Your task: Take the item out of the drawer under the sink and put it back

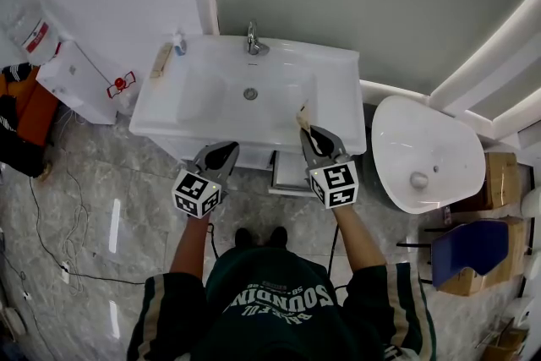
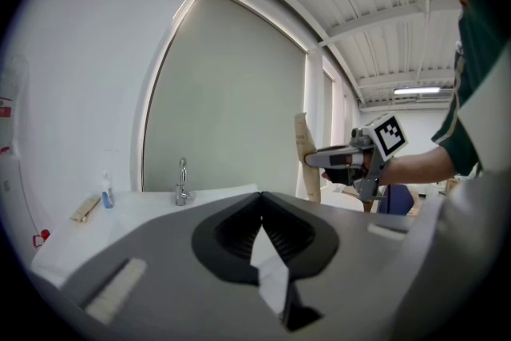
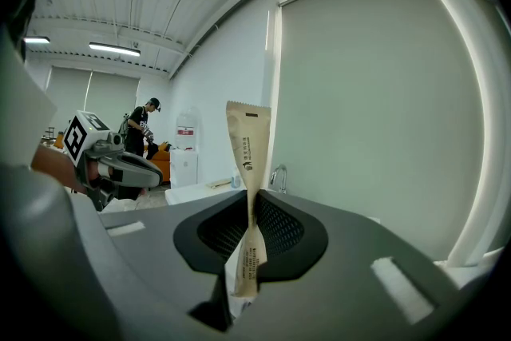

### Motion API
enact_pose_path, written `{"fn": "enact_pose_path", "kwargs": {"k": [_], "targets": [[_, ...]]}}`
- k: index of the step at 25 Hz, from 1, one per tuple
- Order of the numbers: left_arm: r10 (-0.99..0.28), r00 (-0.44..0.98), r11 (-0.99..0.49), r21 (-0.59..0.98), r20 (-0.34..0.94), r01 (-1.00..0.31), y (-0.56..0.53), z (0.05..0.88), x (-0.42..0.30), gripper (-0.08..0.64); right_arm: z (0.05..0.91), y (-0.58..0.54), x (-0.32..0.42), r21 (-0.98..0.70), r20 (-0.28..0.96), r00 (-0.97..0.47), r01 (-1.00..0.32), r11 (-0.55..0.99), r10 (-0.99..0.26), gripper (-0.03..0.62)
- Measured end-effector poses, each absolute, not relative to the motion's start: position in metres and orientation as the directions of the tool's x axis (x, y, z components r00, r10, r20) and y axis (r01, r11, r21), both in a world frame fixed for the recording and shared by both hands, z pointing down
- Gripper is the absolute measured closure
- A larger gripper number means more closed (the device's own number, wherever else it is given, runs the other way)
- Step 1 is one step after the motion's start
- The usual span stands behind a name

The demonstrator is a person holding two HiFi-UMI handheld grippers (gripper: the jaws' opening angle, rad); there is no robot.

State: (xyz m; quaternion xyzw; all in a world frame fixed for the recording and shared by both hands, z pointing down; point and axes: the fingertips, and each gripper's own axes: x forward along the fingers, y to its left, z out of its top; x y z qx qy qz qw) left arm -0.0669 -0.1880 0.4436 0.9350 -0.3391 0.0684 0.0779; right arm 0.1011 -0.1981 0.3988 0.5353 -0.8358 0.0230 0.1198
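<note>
Right tongs (image 1: 310,134) clamped on the tan paper sachet (image 3: 248,141), pinched at its waist. The sachet is upright, over the near right corner of the sink (image 1: 338,68) surface. Left tongs (image 2: 260,197) pressed together, nothing between them, level at the sink's near edge, left of the right tongs. Drawer (image 1: 290,173) under the sink sticks out.
</note>
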Motion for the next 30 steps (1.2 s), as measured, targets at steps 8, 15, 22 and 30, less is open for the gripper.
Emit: {"fn": "enact_pose_path", "kwargs": {"k": [8,15,22,30], "targets": [[-0.615,0.765,-0.761,0.106,0.191,-0.639,-0.183,0.448,-0.062,0.511,0.402,-0.192,0.104,0.082,0.229,-0.398,-0.902,0.425,-0.888,0.56],[-0.601,0.77,-0.764,0.131,0.214,-0.632,-0.179,0.461,-0.055,0.511,0.422,-0.19,0.11,0.069,0.271,-0.392,-0.903,0.424,-0.879,0.558],[-0.581,0.772,-0.758,0.172,0.258,-0.629,-0.169,0.489,-0.047,0.511,0.463,-0.178,0.114,0.051,0.343,-0.398,-0.897,0.439,-0.851,0.558],[-0.567,0.767,-0.74,0.224,0.301,-0.635,-0.156,0.524,-0.044,0.511,0.524,-0.156,0.11,0.018,0.461,-0.414,-0.88,0.475,-0.785,0.558]]}}
